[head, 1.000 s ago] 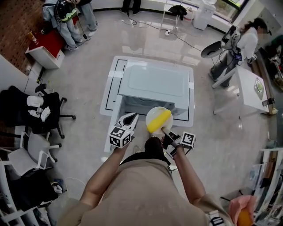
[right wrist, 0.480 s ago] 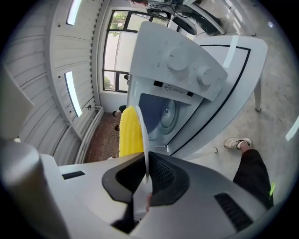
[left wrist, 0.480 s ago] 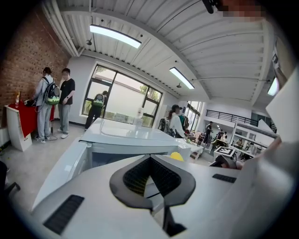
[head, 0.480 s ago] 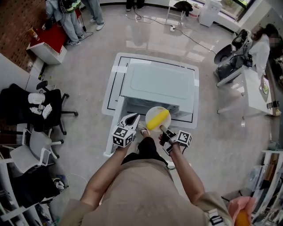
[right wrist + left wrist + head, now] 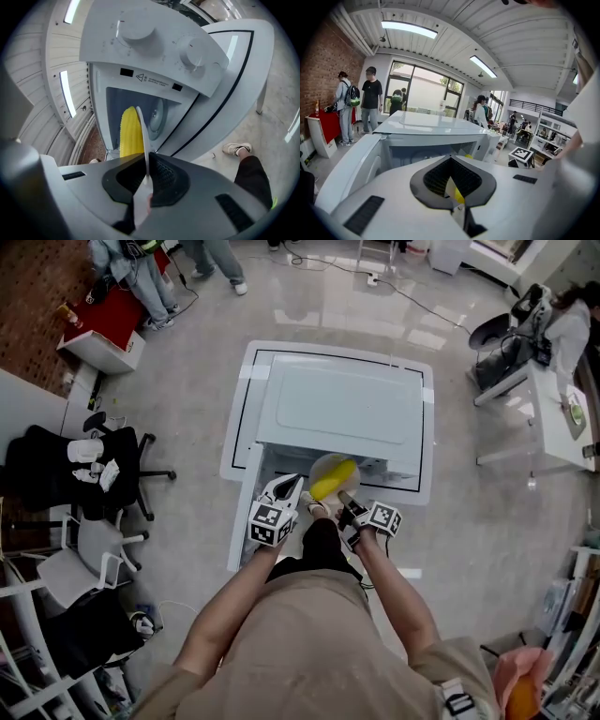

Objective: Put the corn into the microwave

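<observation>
Corn (image 5: 335, 476) lies on a white plate (image 5: 322, 468) at the microwave (image 5: 337, 404) mouth, w/ the door (image 5: 246, 507) open at 9 o'clock. R gripper (image 5: 345, 500) is clenched on the plate's near rim, at 6 o'clock of the corn, forearm stretched fwd; its own view shows the plate edge-on. L gripper (image 5: 293, 484) is at 8 o'clock of the plate, jaws together, nothing in them. Plate's far part is hidden under the microwave top. Cavity barely visible from the head view.

Microwave (image 5: 337, 404) casing: smooth, glossy white. Floor (image 5: 178, 399): polished, reflective. Brick wall (image 5: 23, 287) at ten o'clock: rough, matt. Corn (image 5: 130, 133): bumpy. Plate (image 5: 328, 463): smooth.
</observation>
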